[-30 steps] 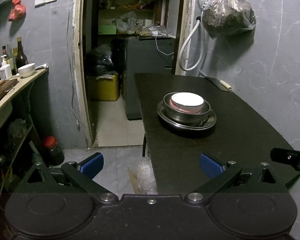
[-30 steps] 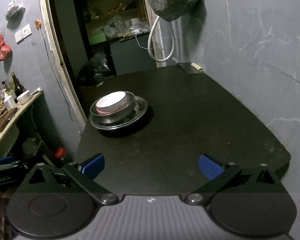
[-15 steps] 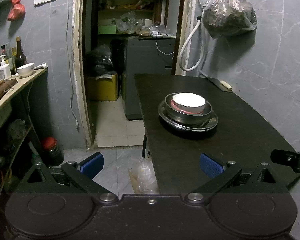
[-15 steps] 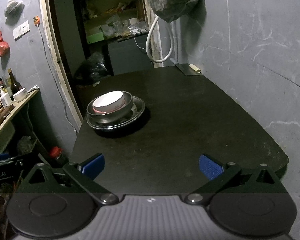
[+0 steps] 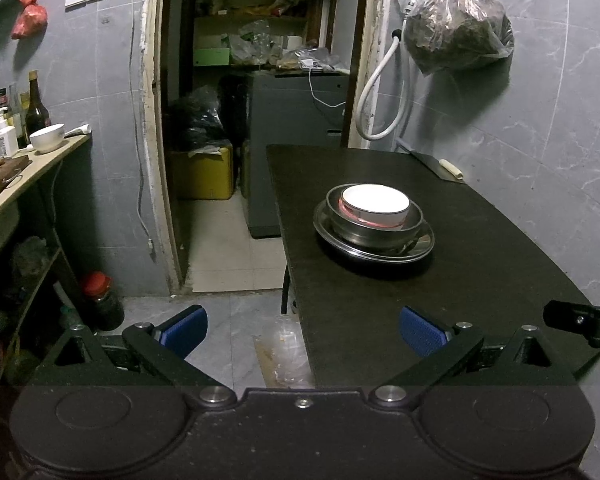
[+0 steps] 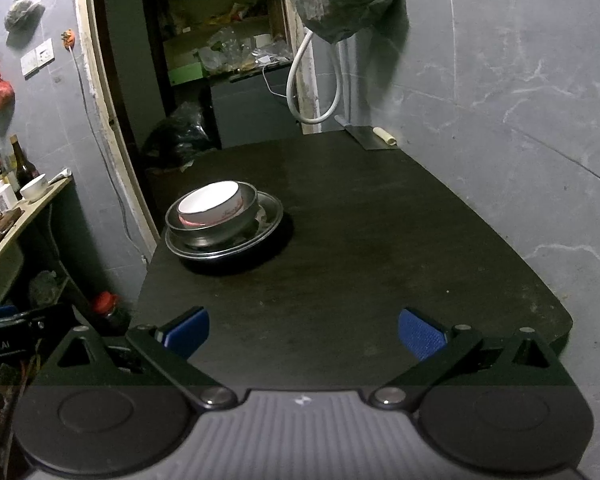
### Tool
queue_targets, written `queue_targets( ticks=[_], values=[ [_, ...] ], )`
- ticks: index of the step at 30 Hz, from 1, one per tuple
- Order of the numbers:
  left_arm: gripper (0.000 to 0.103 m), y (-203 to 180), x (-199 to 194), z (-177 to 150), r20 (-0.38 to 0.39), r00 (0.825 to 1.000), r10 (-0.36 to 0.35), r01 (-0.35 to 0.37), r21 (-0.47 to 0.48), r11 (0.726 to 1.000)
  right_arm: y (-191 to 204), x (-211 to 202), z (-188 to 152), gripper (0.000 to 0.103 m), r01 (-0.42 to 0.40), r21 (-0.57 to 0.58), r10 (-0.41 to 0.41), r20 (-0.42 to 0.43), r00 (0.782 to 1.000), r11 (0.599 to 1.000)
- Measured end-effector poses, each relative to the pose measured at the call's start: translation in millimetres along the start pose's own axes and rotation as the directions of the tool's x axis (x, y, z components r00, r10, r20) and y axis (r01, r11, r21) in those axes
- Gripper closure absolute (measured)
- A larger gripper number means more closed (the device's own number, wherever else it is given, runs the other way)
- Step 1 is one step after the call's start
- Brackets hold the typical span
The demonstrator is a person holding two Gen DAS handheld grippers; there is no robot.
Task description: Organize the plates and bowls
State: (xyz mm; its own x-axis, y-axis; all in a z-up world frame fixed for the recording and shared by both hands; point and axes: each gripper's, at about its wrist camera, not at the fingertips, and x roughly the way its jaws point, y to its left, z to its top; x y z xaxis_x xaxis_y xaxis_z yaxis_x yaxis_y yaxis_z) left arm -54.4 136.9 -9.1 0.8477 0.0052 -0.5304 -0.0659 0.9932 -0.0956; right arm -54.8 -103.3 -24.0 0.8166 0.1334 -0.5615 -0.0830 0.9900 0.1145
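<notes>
We hold our left tongs (image 5: 302, 326) wide apart, the two blue pads (image 5: 420, 330) well separated with nothing between them. They sit low and level, off the near left corner of the counter (image 5: 480, 248), the left pad out past the counter's left edge and the right pad over its near end. Our right tongs (image 6: 302, 332) are spread just as wide and carry nothing, poised above the counter's near edge and pointing along its length. In the left wrist view, part of the right tongs shows at the right margin; in the right wrist view, part of the left tongs shows low on the left.
</notes>
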Motion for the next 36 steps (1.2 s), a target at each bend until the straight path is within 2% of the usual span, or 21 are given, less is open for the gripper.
queue_targets(
  ticks=[36],
  values=[
    [0.001,0.7,0.6,1.6,-0.001,1.000,-0.002,0.002,0.000,1.000,2.7,-4.3,-2.3,0.000,0.021,0.008,-0.021,0.013,1.000,1.000]
  ],
)
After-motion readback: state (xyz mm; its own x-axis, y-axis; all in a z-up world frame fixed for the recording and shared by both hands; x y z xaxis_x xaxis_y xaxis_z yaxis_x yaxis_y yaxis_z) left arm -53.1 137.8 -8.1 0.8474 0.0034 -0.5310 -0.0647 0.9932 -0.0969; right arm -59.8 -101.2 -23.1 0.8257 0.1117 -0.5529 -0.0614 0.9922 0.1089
